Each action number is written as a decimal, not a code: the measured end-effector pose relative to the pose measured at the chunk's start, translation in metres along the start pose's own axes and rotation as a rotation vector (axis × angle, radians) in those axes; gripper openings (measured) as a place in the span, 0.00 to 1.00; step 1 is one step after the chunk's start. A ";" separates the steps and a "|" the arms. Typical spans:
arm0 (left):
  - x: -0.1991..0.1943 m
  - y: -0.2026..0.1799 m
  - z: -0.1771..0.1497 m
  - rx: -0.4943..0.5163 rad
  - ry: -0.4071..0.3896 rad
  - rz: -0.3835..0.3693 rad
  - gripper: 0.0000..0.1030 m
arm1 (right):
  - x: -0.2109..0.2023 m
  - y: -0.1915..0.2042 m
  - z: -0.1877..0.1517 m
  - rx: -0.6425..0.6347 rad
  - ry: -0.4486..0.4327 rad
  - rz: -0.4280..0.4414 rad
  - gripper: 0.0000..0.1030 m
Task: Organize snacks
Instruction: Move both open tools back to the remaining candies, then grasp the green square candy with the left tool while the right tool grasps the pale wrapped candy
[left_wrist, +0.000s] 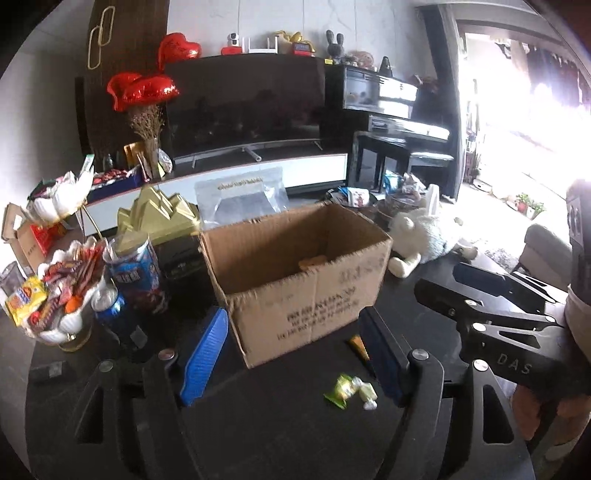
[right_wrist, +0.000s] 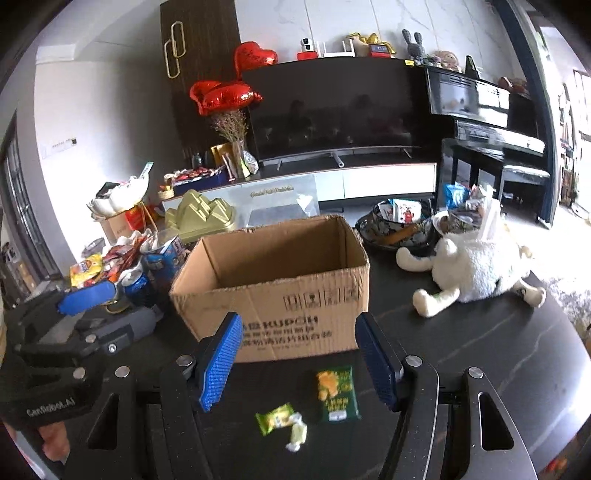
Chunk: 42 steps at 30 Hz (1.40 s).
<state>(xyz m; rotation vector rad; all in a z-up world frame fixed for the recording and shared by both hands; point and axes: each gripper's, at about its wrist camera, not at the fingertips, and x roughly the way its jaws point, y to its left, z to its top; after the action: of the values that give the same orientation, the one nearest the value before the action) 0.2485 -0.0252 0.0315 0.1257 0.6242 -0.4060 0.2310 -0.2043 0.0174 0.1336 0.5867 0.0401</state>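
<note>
An open cardboard box (left_wrist: 295, 277) stands on the dark table (left_wrist: 277, 435), with a small tan item (left_wrist: 312, 262) on its floor. My left gripper (left_wrist: 291, 321) is open in front of the box, nothing between its blue pads (left_wrist: 205, 354). Two green-wrapped candies (left_wrist: 349, 391) lie on the table just below it. In the right wrist view my right gripper (right_wrist: 298, 325) is also open before the box (right_wrist: 277, 280). A dark green snack packet (right_wrist: 338, 393) and the candies (right_wrist: 280, 424) lie under it, untouched.
Left of the box stand blue cans (left_wrist: 136, 273) and a white tiered dish (left_wrist: 59, 295) heaped with snacks. A gold box (left_wrist: 159, 218) sits behind them. A white plush toy (right_wrist: 476, 269) and a bowl of snacks (right_wrist: 399, 225) lie to the right.
</note>
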 end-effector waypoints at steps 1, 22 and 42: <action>-0.003 -0.001 -0.005 0.000 0.000 -0.001 0.71 | -0.001 0.000 -0.003 0.000 0.003 0.002 0.63; 0.039 -0.008 -0.080 0.065 0.145 -0.068 0.70 | 0.029 -0.004 -0.085 0.051 0.183 -0.019 0.62; 0.100 -0.002 -0.121 0.118 0.262 -0.144 0.66 | 0.086 -0.004 -0.121 0.034 0.338 -0.040 0.43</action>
<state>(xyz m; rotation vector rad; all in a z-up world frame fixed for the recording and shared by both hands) 0.2555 -0.0315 -0.1255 0.2499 0.8704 -0.5709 0.2352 -0.1877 -0.1298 0.1497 0.9274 0.0135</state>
